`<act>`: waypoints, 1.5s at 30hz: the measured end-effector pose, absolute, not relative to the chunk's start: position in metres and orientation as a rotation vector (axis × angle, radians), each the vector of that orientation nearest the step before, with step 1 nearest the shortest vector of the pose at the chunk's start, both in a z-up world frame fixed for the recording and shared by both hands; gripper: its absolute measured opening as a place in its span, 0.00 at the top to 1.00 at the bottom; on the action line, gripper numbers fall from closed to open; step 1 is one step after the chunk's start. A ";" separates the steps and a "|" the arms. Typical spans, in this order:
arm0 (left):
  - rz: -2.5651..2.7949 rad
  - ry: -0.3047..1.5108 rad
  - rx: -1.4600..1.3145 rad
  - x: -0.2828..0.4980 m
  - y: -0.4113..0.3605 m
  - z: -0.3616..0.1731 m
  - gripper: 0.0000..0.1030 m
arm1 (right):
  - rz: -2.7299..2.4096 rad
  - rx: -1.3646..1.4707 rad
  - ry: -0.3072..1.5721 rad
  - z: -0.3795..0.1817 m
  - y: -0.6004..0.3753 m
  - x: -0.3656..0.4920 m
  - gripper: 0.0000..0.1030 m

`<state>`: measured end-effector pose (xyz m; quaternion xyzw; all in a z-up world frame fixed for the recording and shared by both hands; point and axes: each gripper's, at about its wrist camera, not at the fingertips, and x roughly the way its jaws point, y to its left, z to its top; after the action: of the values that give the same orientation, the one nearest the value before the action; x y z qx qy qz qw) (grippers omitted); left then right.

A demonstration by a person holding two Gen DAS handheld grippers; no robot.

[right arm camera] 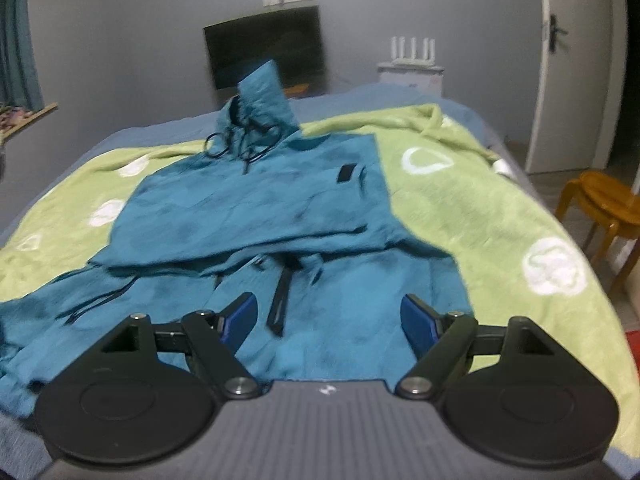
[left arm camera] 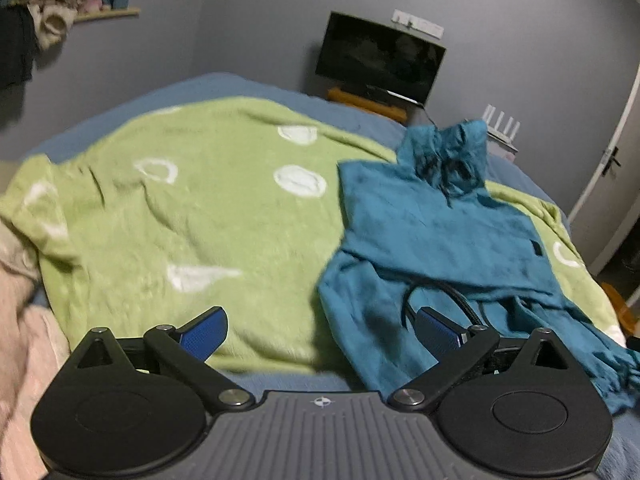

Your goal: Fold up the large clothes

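Observation:
A teal hooded sweatshirt point(right arm camera: 256, 216) lies on a green blanket point(right arm camera: 480, 208) on the bed, its upper part folded over the lower part, hood and dark drawstrings at the far end. In the left wrist view the sweatshirt point(left arm camera: 440, 232) lies to the right on the blanket point(left arm camera: 180, 208). My left gripper point(left arm camera: 320, 332) is open and empty, over the blanket at the sweatshirt's near left edge. My right gripper point(right arm camera: 328, 316) is open and empty, just above the sweatshirt's near hem, a dark strap between the fingers.
A dark TV point(left arm camera: 380, 58) and a white router point(right arm camera: 412, 50) stand beyond the bed's far end. A wooden stool point(right arm camera: 604, 204) stands right of the bed by a white door point(right arm camera: 572, 64). Pink fabric point(left arm camera: 20, 320) lies at the bed's left.

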<state>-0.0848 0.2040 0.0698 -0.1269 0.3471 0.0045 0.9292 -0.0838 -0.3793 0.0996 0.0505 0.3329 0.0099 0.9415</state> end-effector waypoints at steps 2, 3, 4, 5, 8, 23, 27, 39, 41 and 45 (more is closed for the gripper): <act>-0.026 0.741 -0.253 -0.091 0.202 0.068 0.03 | 0.031 0.101 0.681 0.100 -0.380 -0.092 0.24; -0.032 0.744 -0.231 -0.094 0.198 0.068 0.04 | 0.039 0.107 0.679 0.101 -0.382 -0.096 0.24; -0.027 0.743 -0.203 -0.097 0.197 0.068 0.04 | 0.046 0.115 0.678 0.102 -0.383 -0.100 0.24; -0.016 0.741 -0.173 -0.101 0.195 0.070 0.04 | 0.053 0.124 0.679 0.103 -0.384 -0.103 0.24; -0.091 0.715 -0.131 -0.111 0.190 0.077 0.08 | 0.067 0.133 0.676 0.105 -0.384 -0.109 0.24; -0.321 0.808 -0.040 -0.106 0.155 0.065 0.12 | 0.100 0.145 0.677 0.109 -0.378 -0.116 0.23; -0.236 0.837 -0.092 -0.084 0.163 0.045 0.15 | 0.107 0.131 0.674 0.106 -0.380 -0.122 0.24; -0.356 0.934 -0.378 -0.039 0.173 0.009 0.52 | 0.086 0.180 0.725 0.097 -0.392 -0.109 0.24; -0.367 0.939 -0.367 -0.036 0.168 0.008 0.57 | 0.037 0.190 0.709 0.102 -0.401 -0.108 0.24; -0.357 0.941 -0.307 -0.036 0.158 0.006 0.61 | -0.025 0.276 0.734 0.106 -0.430 -0.109 0.24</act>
<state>-0.0360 0.1584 0.0062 -0.1467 0.4491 -0.1704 0.8647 -0.1092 -0.4304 0.1064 0.1343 0.3578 -0.0122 0.9240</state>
